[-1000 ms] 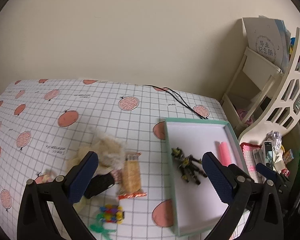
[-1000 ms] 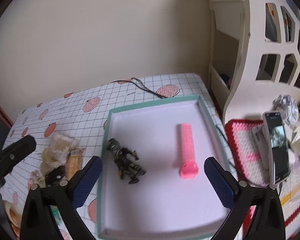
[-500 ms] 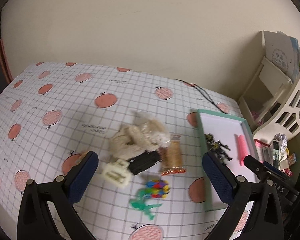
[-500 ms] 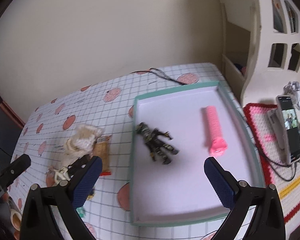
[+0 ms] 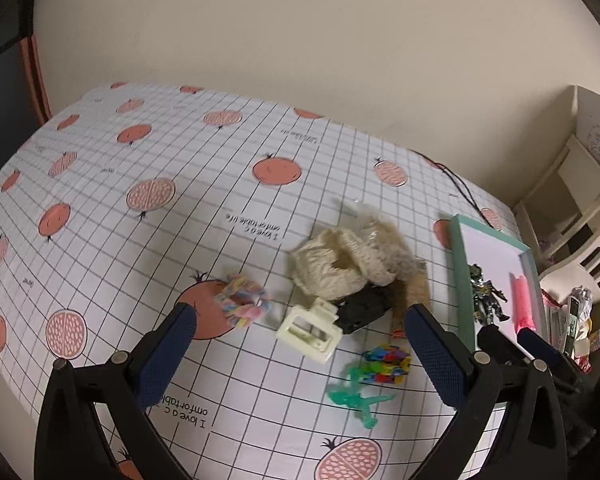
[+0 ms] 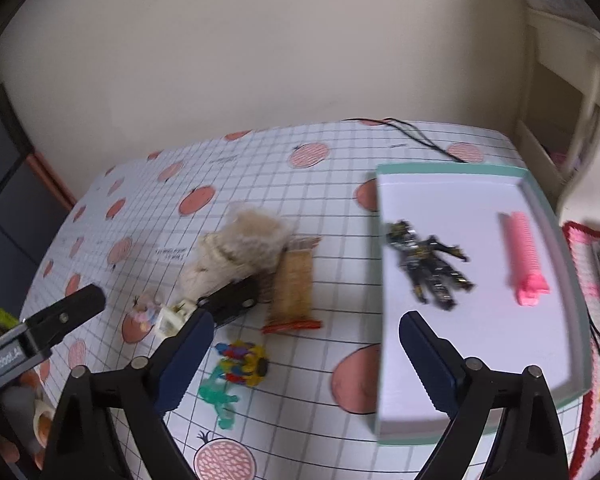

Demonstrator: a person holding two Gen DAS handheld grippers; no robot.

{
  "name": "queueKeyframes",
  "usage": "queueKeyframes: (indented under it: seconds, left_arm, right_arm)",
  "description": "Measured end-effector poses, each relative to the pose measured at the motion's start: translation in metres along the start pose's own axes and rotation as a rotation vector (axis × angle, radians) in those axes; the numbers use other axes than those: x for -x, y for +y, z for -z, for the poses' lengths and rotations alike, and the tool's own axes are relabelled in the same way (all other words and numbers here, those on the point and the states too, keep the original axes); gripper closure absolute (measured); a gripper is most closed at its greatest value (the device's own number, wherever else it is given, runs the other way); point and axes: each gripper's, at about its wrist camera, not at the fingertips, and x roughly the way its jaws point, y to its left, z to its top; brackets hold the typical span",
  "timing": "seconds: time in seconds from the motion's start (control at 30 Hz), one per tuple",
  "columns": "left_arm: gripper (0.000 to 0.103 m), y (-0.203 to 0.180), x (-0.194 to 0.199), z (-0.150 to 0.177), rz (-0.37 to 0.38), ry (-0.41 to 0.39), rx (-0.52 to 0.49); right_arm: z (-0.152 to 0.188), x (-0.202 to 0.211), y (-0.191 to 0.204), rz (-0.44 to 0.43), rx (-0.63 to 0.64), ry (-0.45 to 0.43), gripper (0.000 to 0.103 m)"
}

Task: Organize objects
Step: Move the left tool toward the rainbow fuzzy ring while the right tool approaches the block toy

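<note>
Left wrist view: the left claw (image 5: 300, 352) hangs wide and empty above a clutter of small things on the table (image 5: 148, 152): a pastel scrunchie (image 5: 242, 300), a cream plastic clip (image 5: 310, 328), a cream knit bundle (image 5: 340, 260), a black case (image 5: 364, 308), a multicoloured toy (image 5: 386, 362) and a green figure (image 5: 356, 396). Right wrist view: the right claw (image 6: 304, 360) is also wide and empty over the table's near edge. At the table's right edge, the teal-rimmed tray (image 6: 460, 170) holds a dark robot figure (image 6: 428, 266) and a pink roller (image 6: 524, 260), apart from each other. A snack packet (image 6: 294, 292) lies beside the bundle.
</note>
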Motion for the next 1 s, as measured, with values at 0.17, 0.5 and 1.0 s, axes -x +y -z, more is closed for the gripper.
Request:
queueKeyframes:
  seconds: [0.17, 0.5, 1.0]
  left_arm:
    - [0.000, 0.010, -0.015, 0.003, -0.003, 0.037, 0.020]
    - [0.000, 0.013, -0.036, 0.005, 0.004, 0.074, 0.008]
    - [0.002, 0.055, -0.065, 0.003, -0.070, 0.083, 0.097]
  right_arm:
    - [0.006, -0.021, 0.016, -0.009, 0.007, 0.053, 0.010]
    - [0.017, -0.050, 0.028, 0.001, 0.020, 0.135, 0.010]
    - [0.028, -0.079, 0.042, 0.009, 0.048, 0.209, 0.015]
